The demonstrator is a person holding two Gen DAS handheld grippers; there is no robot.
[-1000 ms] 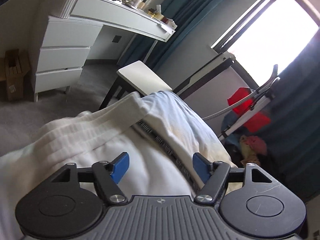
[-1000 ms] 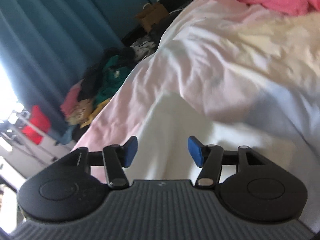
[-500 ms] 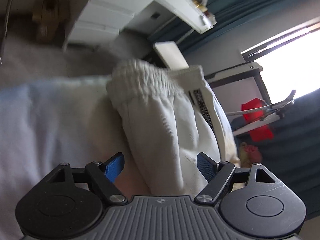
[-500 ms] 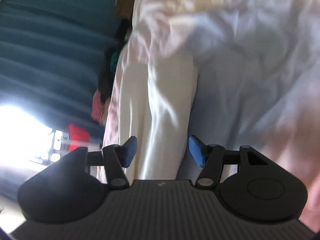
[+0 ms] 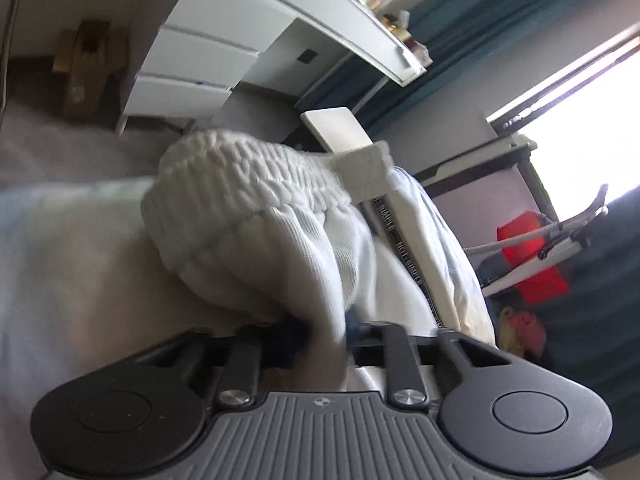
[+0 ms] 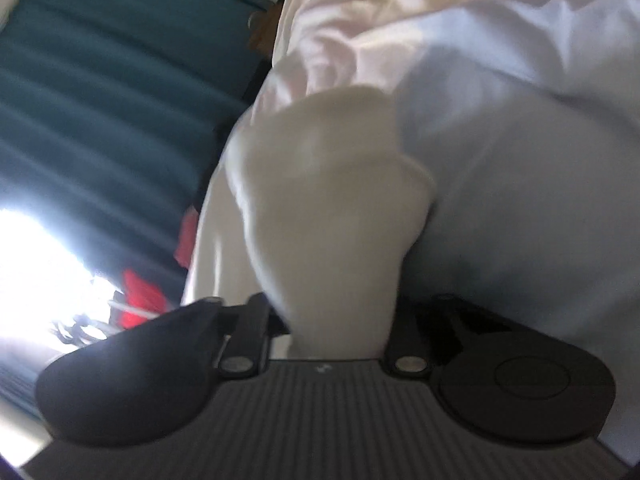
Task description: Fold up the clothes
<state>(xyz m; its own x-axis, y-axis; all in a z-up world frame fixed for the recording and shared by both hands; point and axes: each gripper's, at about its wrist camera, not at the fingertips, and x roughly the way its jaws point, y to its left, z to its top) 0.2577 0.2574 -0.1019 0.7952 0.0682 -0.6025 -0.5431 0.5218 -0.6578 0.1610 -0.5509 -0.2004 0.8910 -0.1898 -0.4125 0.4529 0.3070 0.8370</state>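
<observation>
The white pants (image 5: 256, 216) are lying bunched on the bed (image 5: 60, 260), the fold seemingly only beginning, each hand-held gripper (image 5: 326, 330) (image 6: 340, 320) pinching them; the left view is showing the ribbed waistband (image 5: 248, 172), the right only smooth blurred cloth.

Printed lettering runs along the dark strip (image 5: 404, 256) at the mattress edge — too blurred to read.
</observation>
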